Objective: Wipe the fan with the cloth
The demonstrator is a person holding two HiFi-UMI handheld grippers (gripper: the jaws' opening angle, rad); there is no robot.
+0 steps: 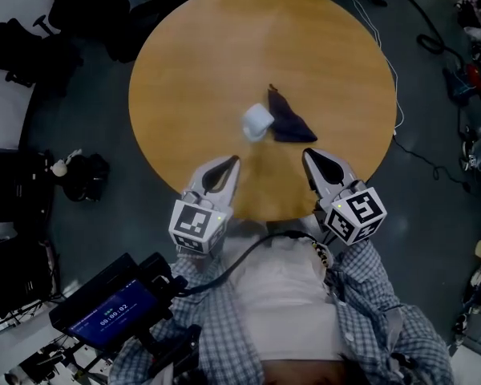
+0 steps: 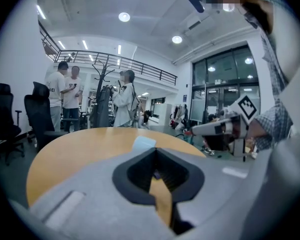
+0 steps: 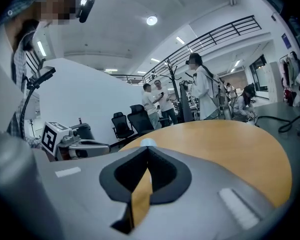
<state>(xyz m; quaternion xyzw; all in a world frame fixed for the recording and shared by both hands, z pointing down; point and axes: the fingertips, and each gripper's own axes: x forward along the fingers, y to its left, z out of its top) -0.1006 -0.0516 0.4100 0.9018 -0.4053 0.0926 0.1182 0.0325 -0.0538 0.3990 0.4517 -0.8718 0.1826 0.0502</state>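
Note:
A small white fan [image 1: 256,122] lies near the middle of the round wooden table [image 1: 192,70]. A dark navy cloth [image 1: 291,123] is crumpled against the fan's right side. My left gripper [image 1: 235,160] hovers over the table's near edge, a short way in front of the fan, shut and empty. My right gripper [image 1: 307,155] is level with it, just short of the cloth, also shut with nothing in it. In the left gripper view the fan [image 2: 144,143] shows just beyond the closed jaws, with the right gripper [image 2: 220,128] off to the side. The right gripper view shows only the fan's top [image 3: 148,143].
Several people [image 2: 65,99] stand by a coat rack [image 2: 104,96] beyond the far side of the table. Black office chairs [image 2: 40,116] stand to the left. Cables [image 1: 401,111] trail over the floor on the right. A black device with a lit screen [image 1: 112,311] hangs at my lower left.

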